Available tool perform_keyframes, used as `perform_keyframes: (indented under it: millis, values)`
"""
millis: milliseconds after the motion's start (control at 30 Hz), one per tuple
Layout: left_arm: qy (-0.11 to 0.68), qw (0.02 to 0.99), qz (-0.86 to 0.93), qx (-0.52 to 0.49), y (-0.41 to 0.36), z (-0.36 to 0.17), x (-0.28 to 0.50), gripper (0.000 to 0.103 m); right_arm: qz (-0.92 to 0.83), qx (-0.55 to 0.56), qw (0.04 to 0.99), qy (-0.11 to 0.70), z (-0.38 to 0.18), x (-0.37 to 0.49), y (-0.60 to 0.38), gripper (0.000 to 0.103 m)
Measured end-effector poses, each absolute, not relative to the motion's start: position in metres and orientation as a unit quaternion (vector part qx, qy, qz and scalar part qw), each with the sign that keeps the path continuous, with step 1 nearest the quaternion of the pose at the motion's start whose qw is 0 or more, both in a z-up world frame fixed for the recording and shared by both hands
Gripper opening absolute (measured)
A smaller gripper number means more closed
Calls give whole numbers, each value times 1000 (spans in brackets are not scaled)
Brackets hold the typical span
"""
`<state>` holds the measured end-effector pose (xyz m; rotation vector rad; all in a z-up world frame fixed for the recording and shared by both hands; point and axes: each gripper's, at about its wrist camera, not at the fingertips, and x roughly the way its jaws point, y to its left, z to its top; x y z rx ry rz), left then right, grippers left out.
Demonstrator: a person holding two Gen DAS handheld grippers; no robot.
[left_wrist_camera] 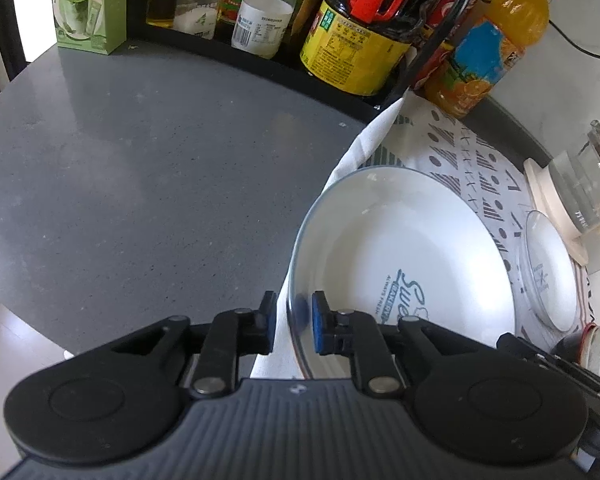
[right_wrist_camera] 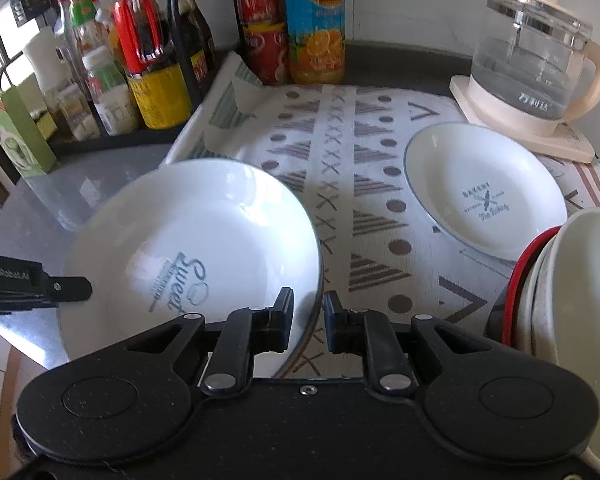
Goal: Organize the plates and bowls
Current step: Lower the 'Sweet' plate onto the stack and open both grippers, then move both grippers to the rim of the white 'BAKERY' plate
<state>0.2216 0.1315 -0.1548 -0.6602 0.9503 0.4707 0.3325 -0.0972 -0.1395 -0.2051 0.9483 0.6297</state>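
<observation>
At the far left, a black rack is packed with sauce and oil bottles, a green carton beside it. The large white plate, empty and printed "Sweet", is seen half on the grey counter, half on the patterned cloth. Its left rim is straddled by the left gripper, its right rim by the right gripper; whether either is clamped cannot be told. Further right, a smaller empty plate is set on the cloth, behind it a glass kettle part-filled with water, and stacked bowls at the edge.
</observation>
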Motion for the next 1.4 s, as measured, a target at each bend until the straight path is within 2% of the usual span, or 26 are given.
perform_keyframes:
  millis: [100, 167, 300, 333, 367, 467, 1000, 1400]
  values:
    - [441, 811, 221, -314, 131, -147, 218, 29, 307, -82, 841, 438, -128, 330, -103, 30]
    - [435, 808, 223, -328, 132, -140, 217, 41, 305, -74, 848, 428, -119, 329, -108, 50]
    - [410, 829, 234, -300, 122, -120, 214, 59, 310, -49, 858, 406, -98, 330, -119, 71]
    - [405, 834, 235, -292, 119, -115, 212, 64, 310, -45, 862, 398, -93, 331, -122, 82]
    - [401, 838, 235, -287, 116, -111, 211, 68, 309, -42, 868, 387, -86, 332, -125, 92]
    - [389, 846, 233, -281, 109, -101, 205, 71, 306, -37, 879, 363, -71, 335, -135, 103]
    - [366, 876, 194, -246, 64, -68, 206, 78, 252, 13, 904, 345, -43, 345, -200, 103]
    - [370, 894, 134, -215, 23, -59, 254, 78, 203, 41, 910, 360, -40, 363, -242, 103]
